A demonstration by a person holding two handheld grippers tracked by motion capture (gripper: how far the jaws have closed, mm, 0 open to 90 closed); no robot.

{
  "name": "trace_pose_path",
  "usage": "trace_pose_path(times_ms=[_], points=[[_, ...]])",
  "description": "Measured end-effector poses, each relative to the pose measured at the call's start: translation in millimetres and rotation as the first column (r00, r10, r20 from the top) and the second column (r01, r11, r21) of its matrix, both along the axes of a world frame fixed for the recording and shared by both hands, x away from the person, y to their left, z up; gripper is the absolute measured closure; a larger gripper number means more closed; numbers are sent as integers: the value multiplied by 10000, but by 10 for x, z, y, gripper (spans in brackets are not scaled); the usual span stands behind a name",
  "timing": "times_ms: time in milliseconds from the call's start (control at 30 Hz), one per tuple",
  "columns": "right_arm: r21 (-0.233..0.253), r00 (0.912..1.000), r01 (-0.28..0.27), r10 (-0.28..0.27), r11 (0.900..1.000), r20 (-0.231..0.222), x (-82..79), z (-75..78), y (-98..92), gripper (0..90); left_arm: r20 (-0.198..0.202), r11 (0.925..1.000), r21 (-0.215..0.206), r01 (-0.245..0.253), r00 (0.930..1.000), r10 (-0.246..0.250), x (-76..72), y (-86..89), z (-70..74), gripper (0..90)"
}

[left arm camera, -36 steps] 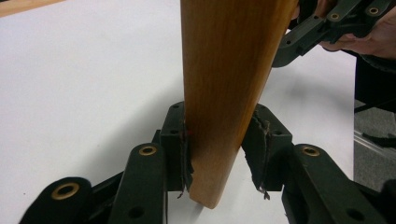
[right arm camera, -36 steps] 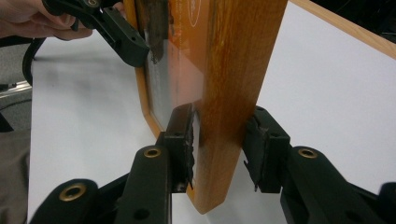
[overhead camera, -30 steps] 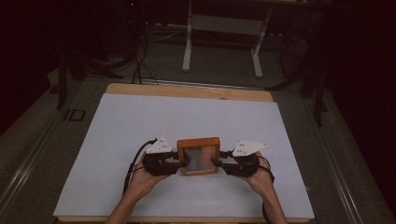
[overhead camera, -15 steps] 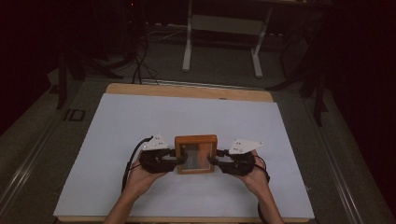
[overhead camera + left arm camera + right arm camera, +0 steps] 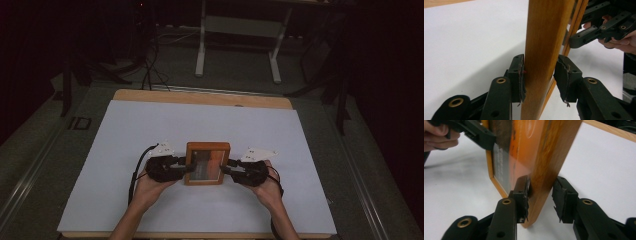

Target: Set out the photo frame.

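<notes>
The jaws of the left gripper point(image 5: 539, 80) straddle the left side rail of the wooden picture frame point(image 5: 546, 50): the left pad touches the wood, while the other pad stands just off it with a thin gap, so the jaws are parted around the rail rather than clamped tight. The right gripper point(image 5: 541, 197) sits the same way on the opposite rail of the wooden picture frame point(image 5: 549, 157), one pad against the wood and the other a little apart from it. In the right gripper view the frame holds an orange and dark picture behind its face, blurred, and its lower corner meets the white table cover point(image 5: 599, 165). From above, the wooden picture frame point(image 5: 208, 163) lies between the left gripper point(image 5: 184, 167) and the right gripper point(image 5: 225, 169), a hand behind each, on the near middle of the white table cover point(image 5: 150, 125). Bare cover spreads wide to the left, right and far side; the near edge is closer. The table's wooden edge point(image 5: 200, 97) shows along the far side.
</notes>
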State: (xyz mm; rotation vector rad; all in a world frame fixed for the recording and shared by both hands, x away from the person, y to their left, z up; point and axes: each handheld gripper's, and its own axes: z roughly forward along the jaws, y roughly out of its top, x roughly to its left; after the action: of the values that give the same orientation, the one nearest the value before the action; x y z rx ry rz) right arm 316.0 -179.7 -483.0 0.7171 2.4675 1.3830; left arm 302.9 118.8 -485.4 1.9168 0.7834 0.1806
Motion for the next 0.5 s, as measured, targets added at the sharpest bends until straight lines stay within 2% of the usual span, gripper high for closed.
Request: trace_pose_path(times_ms=[33, 167, 500], points=[[-103, 9999, 12, -13, 9999, -100, 8, -15, 5, 661, 69, 10000, 37, -15, 10000, 15, 1, -1, -5, 611], [111, 9998, 55, -53, 9999, -187, 24, -29, 2, 664, 59, 10000, 5, 7, 10000, -7, 27, 12, -19, 609], [194, 9996, 88, -83, 9998, -261, 36, -25, 60, 667, -184, 9998, -96, -188, 9997, 186, 92, 51, -84, 574]])
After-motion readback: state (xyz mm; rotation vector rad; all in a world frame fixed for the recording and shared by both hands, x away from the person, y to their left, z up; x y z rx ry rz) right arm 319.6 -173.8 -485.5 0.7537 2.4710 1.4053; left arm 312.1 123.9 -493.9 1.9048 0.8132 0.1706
